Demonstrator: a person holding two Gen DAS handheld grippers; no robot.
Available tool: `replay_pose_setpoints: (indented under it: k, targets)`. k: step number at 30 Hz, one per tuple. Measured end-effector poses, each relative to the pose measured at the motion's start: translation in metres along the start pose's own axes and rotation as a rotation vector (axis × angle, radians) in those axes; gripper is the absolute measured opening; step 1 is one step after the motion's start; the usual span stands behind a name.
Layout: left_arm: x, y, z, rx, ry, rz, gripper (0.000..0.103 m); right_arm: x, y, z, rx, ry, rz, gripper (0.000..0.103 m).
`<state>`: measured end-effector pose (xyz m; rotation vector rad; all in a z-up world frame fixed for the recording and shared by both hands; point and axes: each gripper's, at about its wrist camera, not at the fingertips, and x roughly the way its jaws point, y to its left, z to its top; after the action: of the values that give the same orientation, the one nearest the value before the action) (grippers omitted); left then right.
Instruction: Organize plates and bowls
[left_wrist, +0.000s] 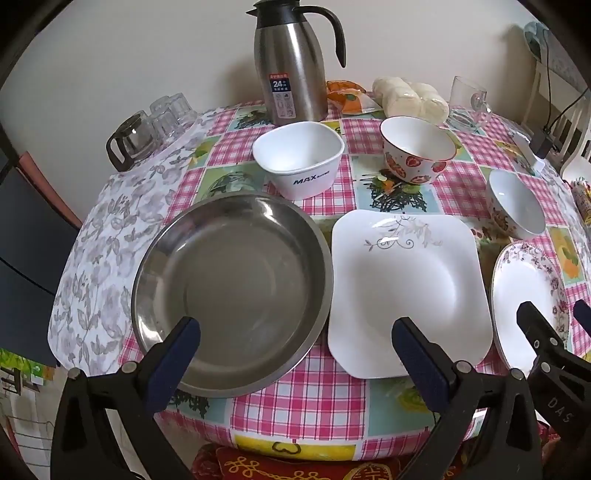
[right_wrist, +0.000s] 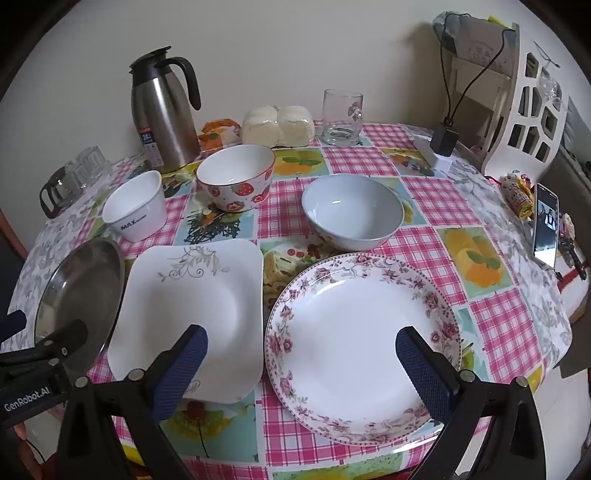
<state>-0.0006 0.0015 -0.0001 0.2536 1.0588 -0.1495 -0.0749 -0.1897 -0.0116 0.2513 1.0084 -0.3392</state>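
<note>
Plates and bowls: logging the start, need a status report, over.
Left tool open, empty; right tool open, empty. Steel dish, square plate, floral plate, three bowls unstacked. Nothing blocking.

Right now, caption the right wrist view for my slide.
Open right gripper hovers over floral-rimmed plate beside square white plate.

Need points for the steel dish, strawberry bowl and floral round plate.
steel dish (left_wrist: 236, 280), left wrist view, bare inner floor.
strawberry bowl (right_wrist: 240, 194), right wrist view, painted outer wall.
floral round plate (right_wrist: 354, 332), right wrist view, white centre.
</note>
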Motion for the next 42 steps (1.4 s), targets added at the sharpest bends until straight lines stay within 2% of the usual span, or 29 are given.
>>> replay_pose_setpoints:
  k: [10, 18, 23, 42]
  targets:
    - [-0.006, 0.016, -0.017, -0.018, 0.0, -0.011, 0.103, -0.002, 0.009, -0.012, -0.019, 0.0, 0.0, 0.103]
    - [-0.008, 0.007, -0.011, -0.019, 0.021, -0.009, 0.103, -0.004, 0.01, -0.017, -0.018, -0.002, -0.003, 0.103]
    - [-0.009, 0.007, -0.011, -0.014, 0.0, 0.009, 0.103, -0.005, 0.01, -0.02, -0.021, -0.005, -0.006, 0.103]
    - [-0.016, -0.002, -0.012, -0.012, 0.012, -0.034, 0.103, -0.016, -0.002, -0.015, -0.002, -0.029, -0.017, 0.103]
